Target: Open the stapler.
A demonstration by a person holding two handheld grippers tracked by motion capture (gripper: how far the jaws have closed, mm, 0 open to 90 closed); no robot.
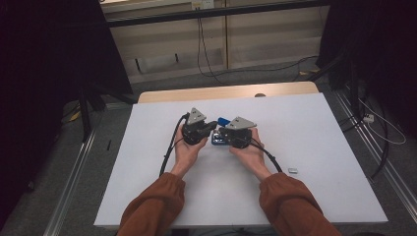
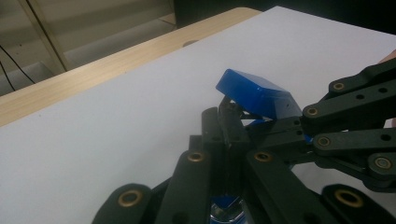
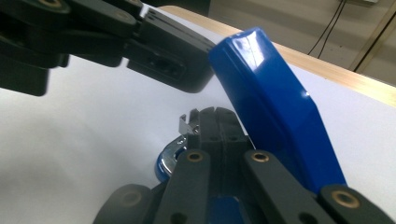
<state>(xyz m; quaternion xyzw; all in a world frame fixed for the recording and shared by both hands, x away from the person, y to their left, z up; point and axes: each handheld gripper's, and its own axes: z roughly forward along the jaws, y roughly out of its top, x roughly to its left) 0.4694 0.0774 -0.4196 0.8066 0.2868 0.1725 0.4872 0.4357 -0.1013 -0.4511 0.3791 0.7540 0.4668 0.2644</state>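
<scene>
A blue stapler (image 1: 221, 121) lies at the middle of the white table top (image 1: 305, 128), its blue lid (image 2: 257, 93) tilted up and open. Both hands hold their grippers tip to tip over it. My left gripper (image 2: 225, 116) is shut, its tips just under the raised lid. My right gripper (image 3: 214, 114) is shut too, beside the lid (image 3: 275, 112), with a small metal bracket (image 3: 186, 125) and the chrome base (image 3: 166, 161) at its tips. Whether either one pinches a part of the stapler I cannot tell. From above, the left gripper (image 1: 212, 129) and right gripper (image 1: 224, 133) meet.
A small metal piece (image 1: 292, 170) lies on the white top to the right of the hands. A wooden strip (image 1: 221, 92) runs along the far edge. Cables trail from both grippers toward the person. Dark stands and floor cables surround the table.
</scene>
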